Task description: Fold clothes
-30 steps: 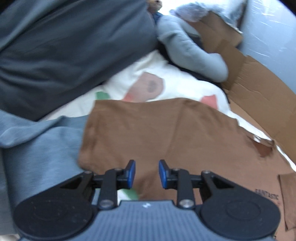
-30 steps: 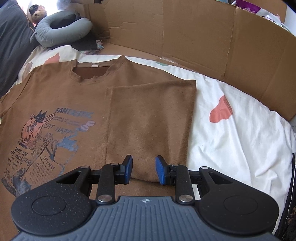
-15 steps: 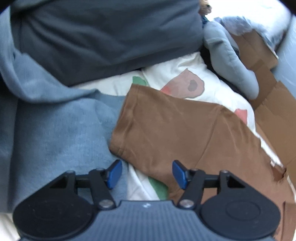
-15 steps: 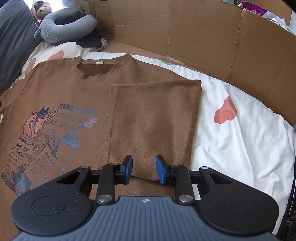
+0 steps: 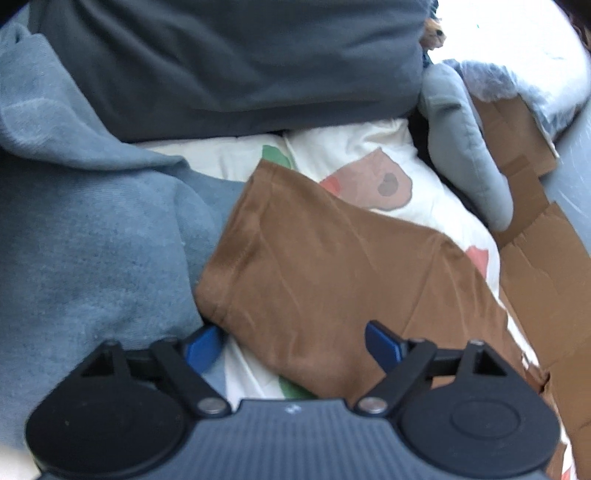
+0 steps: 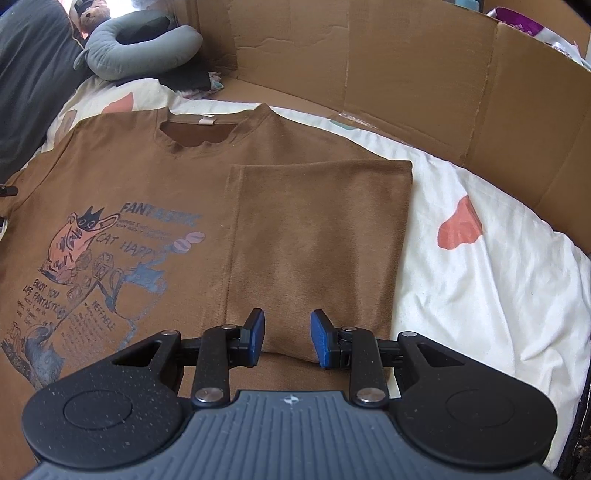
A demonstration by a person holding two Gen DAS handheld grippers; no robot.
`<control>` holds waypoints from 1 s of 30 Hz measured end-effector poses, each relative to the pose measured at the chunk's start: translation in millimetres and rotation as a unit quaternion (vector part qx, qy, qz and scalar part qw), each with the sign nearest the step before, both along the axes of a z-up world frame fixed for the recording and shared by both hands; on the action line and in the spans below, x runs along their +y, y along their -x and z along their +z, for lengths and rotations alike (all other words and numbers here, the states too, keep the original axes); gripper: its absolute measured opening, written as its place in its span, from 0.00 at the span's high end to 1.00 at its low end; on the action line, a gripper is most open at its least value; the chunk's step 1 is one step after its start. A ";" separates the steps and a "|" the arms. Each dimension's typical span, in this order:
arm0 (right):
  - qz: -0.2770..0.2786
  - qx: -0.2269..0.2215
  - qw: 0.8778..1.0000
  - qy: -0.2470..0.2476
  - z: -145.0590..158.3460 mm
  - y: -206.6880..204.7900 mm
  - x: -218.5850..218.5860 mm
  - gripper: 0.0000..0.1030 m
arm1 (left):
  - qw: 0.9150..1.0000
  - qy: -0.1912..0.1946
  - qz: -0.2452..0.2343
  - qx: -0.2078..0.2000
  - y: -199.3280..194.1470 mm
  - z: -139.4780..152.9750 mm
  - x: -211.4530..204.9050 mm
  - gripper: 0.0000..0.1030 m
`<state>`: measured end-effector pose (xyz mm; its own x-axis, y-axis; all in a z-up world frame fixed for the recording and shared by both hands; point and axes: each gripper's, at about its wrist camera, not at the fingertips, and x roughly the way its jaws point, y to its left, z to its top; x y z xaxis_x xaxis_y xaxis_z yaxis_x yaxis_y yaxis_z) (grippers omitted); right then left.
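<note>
1. Brown T-shirt [image 6: 155, 206]: lies flat, print side up, on the white patterned bedsheet [image 6: 480, 280], neckline toward the far edge of the bed. One side panel [image 6: 317, 240] is folded in over the body, its outer edge running straight along the sheet's bare right part. The print shows a cat and the words "FANTASTIC" and "CAT HAPPY".
2. T-shirt sleeve [image 5: 295, 236]: unfolded, spread toward the bed's left edge, its hem touching a blue-grey fleece garment [image 5: 92, 240].
3. Left gripper [image 5: 291, 345]: jaws opening, already wide; the sleeve's lower edge lies between the blue pads, which do not press on it. The left pad [image 5: 201, 347] sits against the fleece.
4. Right gripper [image 6: 287, 338]: jaws partly parted, above the near edge of the folded panel; nothing pinched between the pads.
5. Cardboard wall [image 6: 406, 74]: stands along the far and right edges of the bed.
6. Grey neck pillow [image 6: 144, 48]: far left corner of the bed, a small teddy bear [image 6: 88, 16] just behind it.
7. Dark grey pillow [image 5: 229, 62]: along the left edge, beyond the fleece.
</note>
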<state>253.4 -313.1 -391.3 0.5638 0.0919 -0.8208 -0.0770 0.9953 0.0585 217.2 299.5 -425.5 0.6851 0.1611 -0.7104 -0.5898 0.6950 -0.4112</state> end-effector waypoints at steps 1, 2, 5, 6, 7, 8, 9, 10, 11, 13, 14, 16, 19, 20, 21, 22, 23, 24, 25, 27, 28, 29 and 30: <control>0.003 -0.001 1.000 0.000 0.7 -0.1 1.4 0.67 | 1.000 0.005 0.011 -0.005 1.7 2.0 1.1 0.22; 0.005 -0.003 1.000 0.001 1.5 -0.1 2.6 0.67 | 1.000 0.007 0.019 -0.011 4.1 4.4 2.2 0.25; 0.009 -0.007 1.000 0.001 3.3 -0.4 5.7 0.67 | 0.999 0.009 0.026 -0.032 11.0 11.9 5.3 0.32; 0.010 -0.007 1.000 0.001 3.4 -0.7 6.5 0.67 | 0.999 0.010 0.027 -0.039 13.0 14.3 6.3 0.34; 0.011 -0.007 1.000 0.001 3.4 -1.2 7.7 0.67 | 0.999 0.011 0.027 -0.044 14.1 16.4 7.2 0.36; 0.013 -0.007 1.000 0.001 3.3 -1.8 8.9 0.67 | 0.998 0.010 0.025 -0.049 14.2 18.6 7.8 0.39; 0.014 -0.008 1.000 0.000 3.3 -2.4 10.1 0.67 | 0.998 0.009 0.022 -0.054 14.3 20.8 8.4 0.44; 0.015 -0.008 1.000 0.000 3.2 -3.0 11.3 0.67 | 0.998 0.007 0.019 -0.058 14.4 23.1 8.6 0.44; 0.016 -0.008 1.000 0.000 3.2 -3.6 12.5 0.67 | 0.998 0.004 0.014 -0.062 14.1 25.4 8.2 0.45; 0.020 -0.009 1.000 -0.002 4.0 -4.7 15.7 0.67 | 0.998 0.000 0.005 -0.066 12.5 26.7 7.5 0.51; 0.022 -0.010 1.000 -0.002 4.5 -5.4 17.3 0.67 | 0.998 -0.003 0.001 -0.067 11.6 27.0 7.1 0.55; 0.025 -0.011 1.000 -0.003 5.4 -6.5 20.1 0.67 | 0.998 -0.002 0.002 -0.066 10.8 25.4 7.8 0.61; 0.029 -0.012 0.999 -0.004 6.2 -8.1 23.6 0.67 | 0.998 0.003 0.009 -0.062 10.5 21.7 9.7 0.67; 0.031 -0.012 0.999 -0.005 6.3 -8.4 25.0 0.67 | 0.998 0.003 0.011 -0.061 10.9 20.8 10.3 0.69; 0.033 -0.012 0.999 -0.005 6.5 -8.6 26.5 0.67 | 0.998 0.001 0.013 -0.059 11.3 20.1 11.0 0.71; 0.036 -0.012 0.999 -0.004 6.6 -8.8 27.8 0.67 | 0.998 0.001 0.015 -0.057 11.5 19.5 11.8 0.72; 0.038 -0.012 0.999 -0.003 6.3 -8.8 29.3 0.67 | 0.998 0.000 0.018 -0.055 12.0 18.8 13.0 0.75; 0.039 -0.011 0.999 -0.003 6.0 -8.9 30.1 0.67 | 0.998 0.000 0.020 -0.054 12.5 18.1 14.2 0.79; 0.040 -0.011 0.999 -0.002 5.7 -9.0 30.9 0.67 | 0.998 0.002 0.023 -0.053 13.0 17.6 15.7 0.80; 0.041 -0.010 0.999 -0.003 5.1 -9.3 32.3 0.67 | 0.998 0.005 0.027 -0.054 14.6 17.4 18.0 0.88; 0.042 -0.010 0.999 -0.003 4.9 -9.4 32.9 0.67 | 0.998 0.006 0.027 -0.056 15.7 17.9 18.5 0.89; 0.043 -0.010 0.999 -0.004 5.1 -9.5 33.8 0.67 | 0.998 0.006 0.026 -0.057 16.6 18.9 18.5 0.90; 0.044 -0.011 0.999 -0.005 5.6 -9.8 34.9 0.67 | 0.998 0.004 0.023 -0.058 17.3 20.6 17.5 0.91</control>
